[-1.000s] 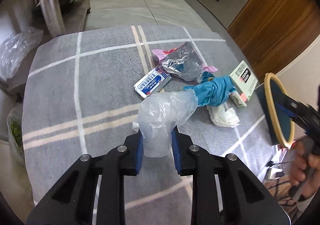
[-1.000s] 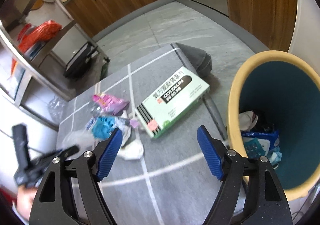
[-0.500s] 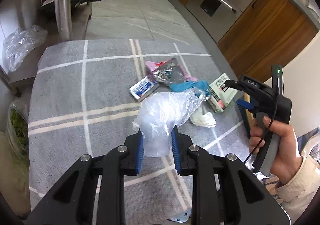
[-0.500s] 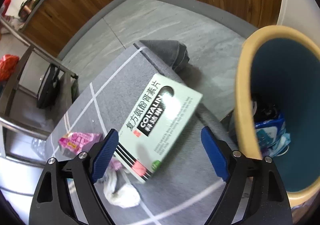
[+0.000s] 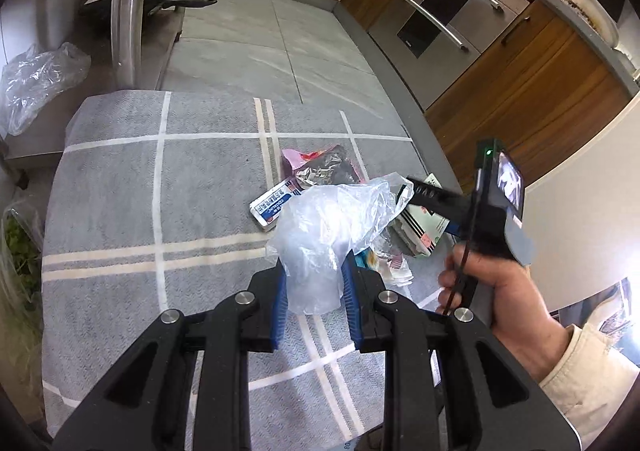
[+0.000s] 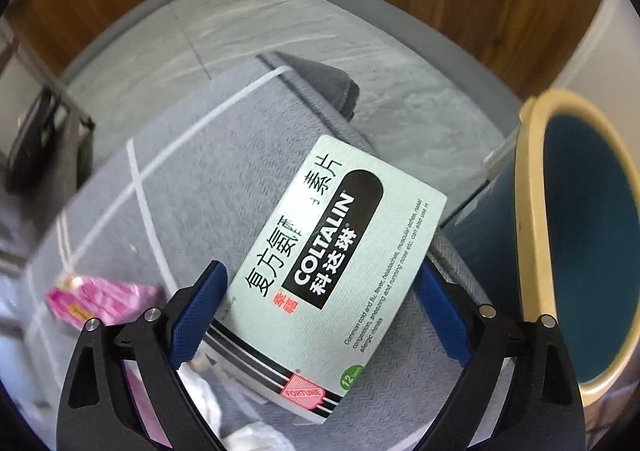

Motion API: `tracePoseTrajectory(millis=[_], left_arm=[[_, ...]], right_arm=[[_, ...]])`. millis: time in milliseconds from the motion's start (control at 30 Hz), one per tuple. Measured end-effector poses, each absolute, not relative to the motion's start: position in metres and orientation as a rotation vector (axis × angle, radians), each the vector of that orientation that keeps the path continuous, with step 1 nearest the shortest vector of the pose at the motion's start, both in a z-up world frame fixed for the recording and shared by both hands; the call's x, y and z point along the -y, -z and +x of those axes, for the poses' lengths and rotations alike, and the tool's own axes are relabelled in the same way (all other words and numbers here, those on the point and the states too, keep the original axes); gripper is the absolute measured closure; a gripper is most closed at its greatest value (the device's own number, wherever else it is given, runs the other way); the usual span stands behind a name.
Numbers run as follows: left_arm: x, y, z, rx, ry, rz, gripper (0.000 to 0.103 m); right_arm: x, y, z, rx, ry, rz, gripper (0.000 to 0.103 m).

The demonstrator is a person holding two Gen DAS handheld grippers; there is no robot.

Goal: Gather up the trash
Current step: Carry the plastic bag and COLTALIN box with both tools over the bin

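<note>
A: The right gripper (image 6: 320, 311) has dropped over the Coltalin box (image 6: 340, 275), its jaws just widening to straddle it, pads not touching yet.

B: The left gripper (image 5: 314, 283) stays clamped on the clear plastic bag (image 5: 332, 227).

A: Risk: a skewed box could slip when squeezed.

B: Only the right view shows the bin (image 6: 536, 211), at three o'clock.

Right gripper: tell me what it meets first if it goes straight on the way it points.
Most likely the pale green medicine box lying on the grey mat. The right gripper is open, its fingers either side of the box, with nothing in between.
</note>
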State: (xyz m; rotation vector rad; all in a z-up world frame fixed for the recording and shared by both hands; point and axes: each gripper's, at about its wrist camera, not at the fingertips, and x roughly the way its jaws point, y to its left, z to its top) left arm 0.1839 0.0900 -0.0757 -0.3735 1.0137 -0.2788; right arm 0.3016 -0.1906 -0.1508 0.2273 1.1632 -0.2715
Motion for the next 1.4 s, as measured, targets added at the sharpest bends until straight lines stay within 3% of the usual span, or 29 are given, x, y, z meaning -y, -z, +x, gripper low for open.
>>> tracePoseTrajectory(millis=[133,333,1067,1400], left_arm=[[-0.093,0.075,0.184,-1.004,0.278,-0.396,0.080],[-0.090,0.066,0.183,-0.971,0.284,-0.401,0.080],[-0.066,0.062,0.185,-0.971,0.335,-0.387,0.080],[-0.054,0.053,0.187,-0.951,0.352,-0.366,0.080]], right_arm=[[0.191,0.148,0.292,-1.142,0.201,0.168,0.012],[0.191,0.134,0.277,-1.111,0.112,0.101,0.026],[0.206,0.145,0.272,-1.195,-0.005,-0.002,0.023],[0.209,0.119,0.247,-1.079,-0.078,0.037,0.027]])
